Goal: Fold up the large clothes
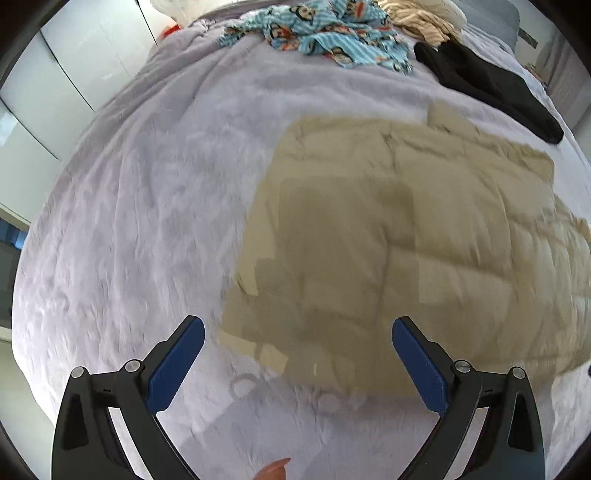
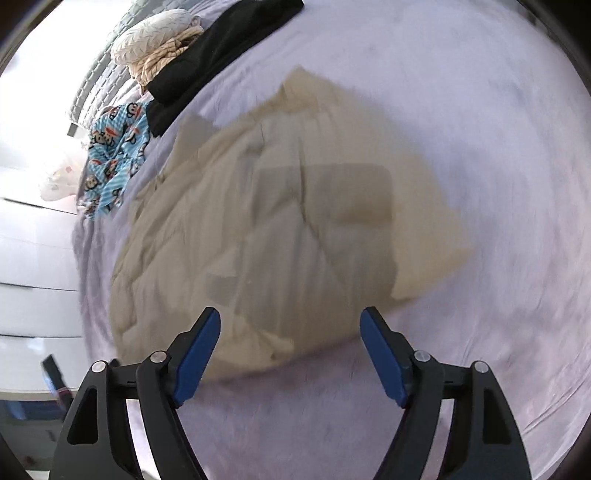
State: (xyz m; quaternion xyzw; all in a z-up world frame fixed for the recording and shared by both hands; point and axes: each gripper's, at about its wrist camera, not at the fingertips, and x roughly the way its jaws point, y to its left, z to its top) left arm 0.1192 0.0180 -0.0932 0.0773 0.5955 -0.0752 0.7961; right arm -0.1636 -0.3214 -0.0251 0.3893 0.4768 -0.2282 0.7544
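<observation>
A lavender plush blanket (image 1: 155, 206) covers the bed, carrying a flat tan quilted garment (image 1: 399, 236). Both the left tool (image 1: 298, 363) and right tool (image 2: 290, 354) hover spread apart, empty. White wardrobe doors (image 1: 66, 85) stand beside the bed.

A large beige quilted garment (image 1: 388, 236) lies spread flat before you on the lavender bedspread (image 1: 147, 221), its padded panels creased and its edges forming a rough rectangle. Your left view blurs the near edge; your right view shows the same piece (image 2: 280, 229) running diagonally, one corner pointing outward. Beyond it, well apart, a black garment (image 1: 487, 88) stretches long and narrow, a blue cartoon-print piece (image 1: 325, 33) lies crumpled, and a cream striped one (image 1: 421, 22) sits bunched beside them.
</observation>
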